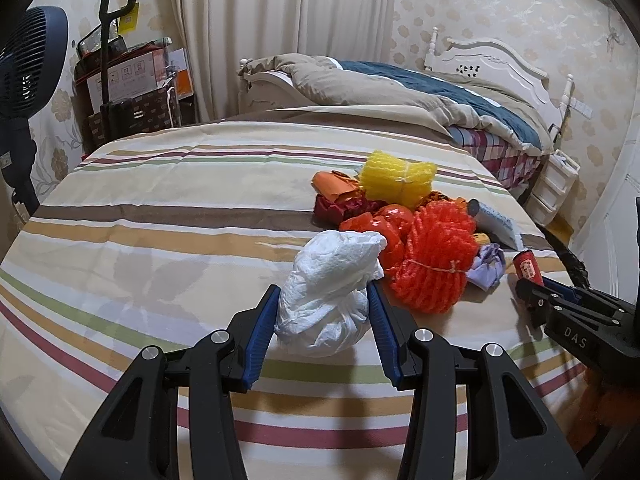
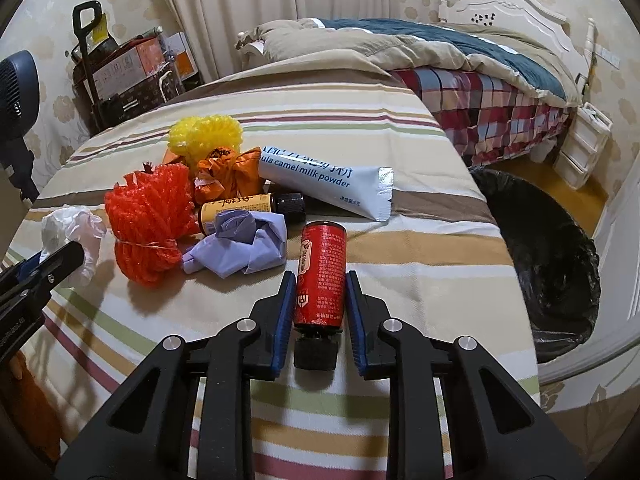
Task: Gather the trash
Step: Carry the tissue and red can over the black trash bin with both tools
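Left gripper [image 1: 324, 300] has its jaws on either side of the crumpled white tissue wad [image 1: 328, 292] at lower centre of its view, pads touching it, so clamped on it by the look. Right gripper [image 2: 318, 300] has its jaws close around the red bottle [image 2: 320, 276] lying on the striped surface [image 2: 420, 264], small gaps showing, not gripping. Black-lined trash bin [image 2: 548, 256] sits at the right edge, and the orange foam net [image 2: 148, 216] and camel milk powder sachet [image 2: 332, 184] lie in the pile upper left

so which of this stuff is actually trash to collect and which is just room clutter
For the job:
white wad between the left gripper fingers
red bottle between the right gripper fingers
orange mesh
yellow mesh
milk powder sachet
purple wrapper
black-lined bin

Just lying about:
fan
boxes
bed
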